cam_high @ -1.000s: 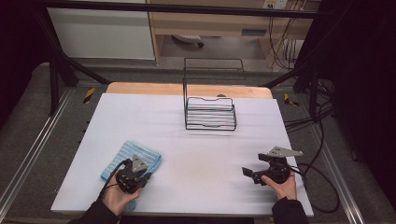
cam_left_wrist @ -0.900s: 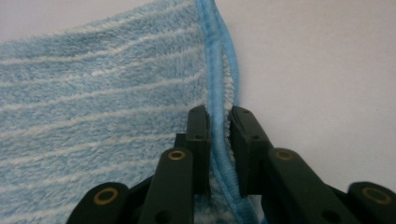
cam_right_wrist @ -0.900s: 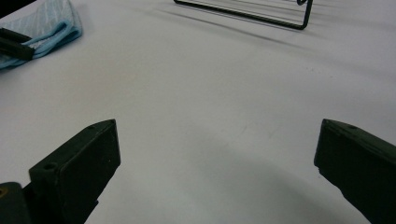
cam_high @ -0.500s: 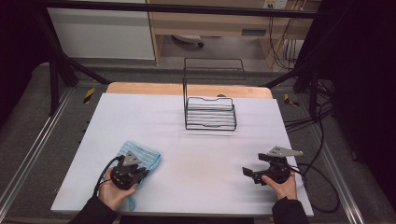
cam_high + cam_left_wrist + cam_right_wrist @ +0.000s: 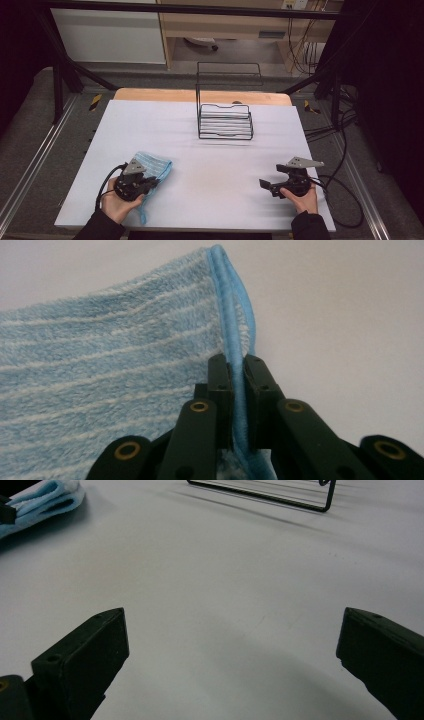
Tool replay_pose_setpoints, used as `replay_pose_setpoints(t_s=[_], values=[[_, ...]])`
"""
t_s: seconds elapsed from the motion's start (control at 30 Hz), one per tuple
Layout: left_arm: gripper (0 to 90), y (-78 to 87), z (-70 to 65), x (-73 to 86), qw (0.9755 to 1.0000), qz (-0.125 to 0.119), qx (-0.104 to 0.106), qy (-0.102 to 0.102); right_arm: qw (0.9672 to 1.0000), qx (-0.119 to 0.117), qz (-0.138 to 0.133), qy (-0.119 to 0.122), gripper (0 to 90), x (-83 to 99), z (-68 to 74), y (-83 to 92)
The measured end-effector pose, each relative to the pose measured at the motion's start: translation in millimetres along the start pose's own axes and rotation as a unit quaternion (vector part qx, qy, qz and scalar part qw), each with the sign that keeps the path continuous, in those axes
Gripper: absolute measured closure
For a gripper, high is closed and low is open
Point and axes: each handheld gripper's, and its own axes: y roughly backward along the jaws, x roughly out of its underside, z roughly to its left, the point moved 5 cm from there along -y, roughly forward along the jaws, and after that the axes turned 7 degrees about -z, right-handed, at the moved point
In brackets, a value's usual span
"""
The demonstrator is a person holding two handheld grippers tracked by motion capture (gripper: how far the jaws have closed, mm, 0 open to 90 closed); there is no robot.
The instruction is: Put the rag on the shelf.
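Writing: no brand, label or lettering can be read on the cloth, the rack, the grippers or the table cover.
Cloth: a light blue terry towel [image 5: 152, 167] with thin white stripes and a darker blue stitched hem; the pile is soft and looped. It lies at the near left of the table, folded over on itself, and part of it trails toward the near edge under the left hand [image 5: 120, 205].
Left gripper: the left gripper [image 5: 150, 182] is clenched on the towel's hem. In the left gripper view the two black pads [image 5: 220, 385] press the blue edge between them, and the jaws have just been closing onto it.
Right gripper: the right gripper [image 5: 265, 186] rests at the near right, held by the right hand [image 5: 302, 197], well apart from the towel. Its jaws stand wide and released over bare table, with nothing between them.
Rack: a black wire rack [image 5: 225, 120] of thin rods, with a tall back frame and a low slatted bed, stands at the far middle of the table, well apart from both grippers.
Table: a smooth, matt white cover [image 5: 210, 170] over a wooden top whose far edge shows.
Surroundings: black cables trail off the right side; a dark metal frame stands around the table.
Obstruction: nothing lies between the towel and the rack.
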Motion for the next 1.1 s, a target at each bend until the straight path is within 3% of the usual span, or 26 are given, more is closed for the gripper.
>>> replay_pose_setpoints(t_s=[0.27, 0.77, 1.1], values=[[83.1, -5.5, -6.3, -3.4, 0.9999, -0.006, 0.0, 0.009, 1.0, 0.0, 0.001, -0.002, 1.0, 0.1, 0.4, -0.1], [83.0, -15.8, -23.3, -13.0, 0.9999, -0.013, 0.006, 0.008, 1.0, 0.002, 0.002, -0.001, 1.1, 0.2, 0.1, -0.2], [82.8, -25.8, -40.1, -20.4, 0.9998, -0.013, 0.01, 0.009, 1.0, 0.003, 0.002, -0.001, 1.1, 0.6, 0.2, -0.6]])
